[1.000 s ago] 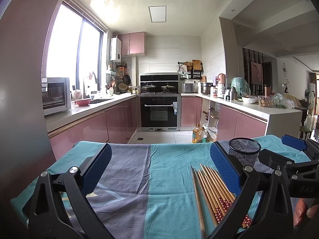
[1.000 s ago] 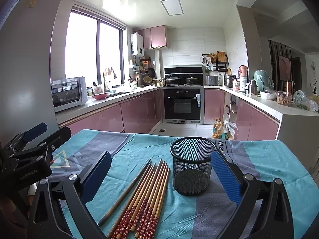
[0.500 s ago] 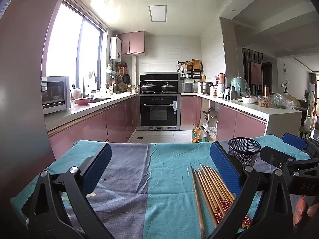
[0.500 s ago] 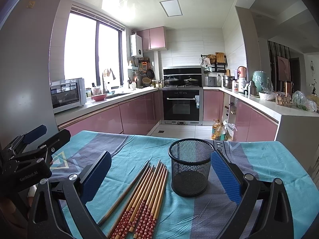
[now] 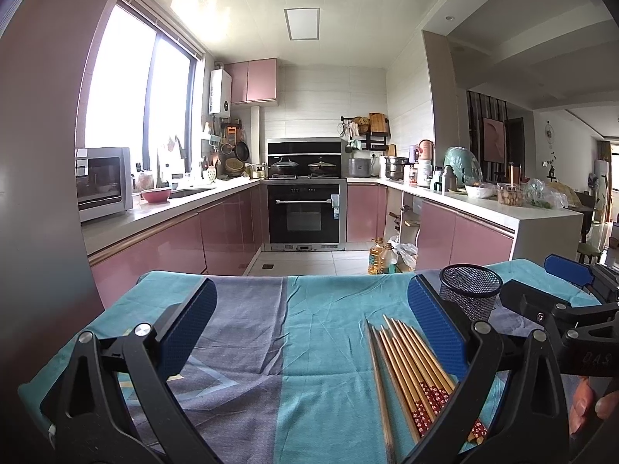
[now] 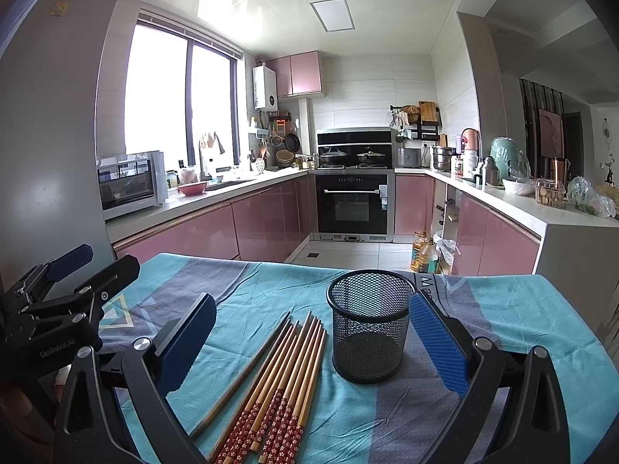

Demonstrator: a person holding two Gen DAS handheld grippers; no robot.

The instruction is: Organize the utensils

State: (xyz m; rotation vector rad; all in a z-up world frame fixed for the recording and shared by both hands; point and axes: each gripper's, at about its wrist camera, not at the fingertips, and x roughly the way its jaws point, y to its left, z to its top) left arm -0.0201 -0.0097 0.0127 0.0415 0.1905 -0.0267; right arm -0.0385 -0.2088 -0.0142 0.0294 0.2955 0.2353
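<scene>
A bundle of wooden chopsticks [image 6: 282,382] with red flower-patterned ends lies flat on the teal and grey cloth [image 6: 514,309] covering the table, tips fanned toward the kitchen. Just to their right stands a black mesh cup [image 6: 369,324], upright and holding nothing. The right claw [image 6: 313,336] hovers over both with its blue pads spread wide and nothing between them. The left claw [image 5: 309,317] hangs above bare cloth left of the chopsticks [image 5: 414,367], also spread wide and gripping nothing. From the left view the mesh cup [image 5: 470,294] sits beyond its right pad.
</scene>
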